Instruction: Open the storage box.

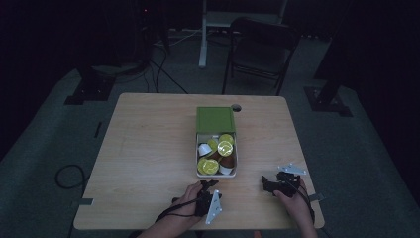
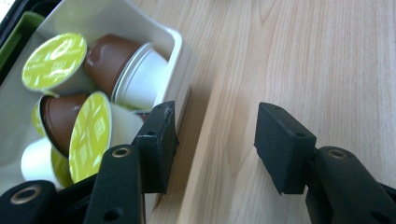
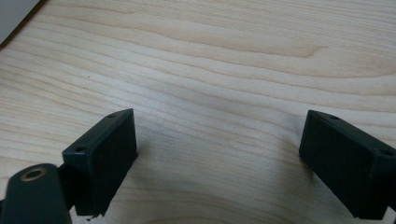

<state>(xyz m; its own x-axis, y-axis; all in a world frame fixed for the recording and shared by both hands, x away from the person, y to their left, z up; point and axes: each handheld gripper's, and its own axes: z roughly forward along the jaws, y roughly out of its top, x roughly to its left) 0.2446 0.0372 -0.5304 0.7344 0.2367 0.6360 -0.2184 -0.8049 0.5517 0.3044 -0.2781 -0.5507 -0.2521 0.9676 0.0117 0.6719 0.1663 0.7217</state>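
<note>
A white box [image 1: 197, 154] with its green lid [image 1: 215, 119] folded back sits at the table's middle. It holds several coffee capsules [image 1: 225, 148], some with lime foil tops [image 2: 55, 60], some brown [image 2: 109, 58]. My left gripper [image 1: 208, 184] lies just in front of the box's near left corner. In the left gripper view it [image 2: 215, 140] is open; one pad stands by the box's corner wall [image 2: 180, 46] and only bare wood lies between the jaws. My right gripper [image 1: 266, 182] rests to the right of the box, open [image 3: 219, 149] over the bare tabletop.
The wooden table [image 1: 148, 148] has a cable hole [image 1: 236, 107] behind the lid. A folding chair [image 1: 260, 49] and stand legs are on the dark floor beyond the far edge. A pale corner [image 3: 14, 14] shows at the top left of the right gripper view.
</note>
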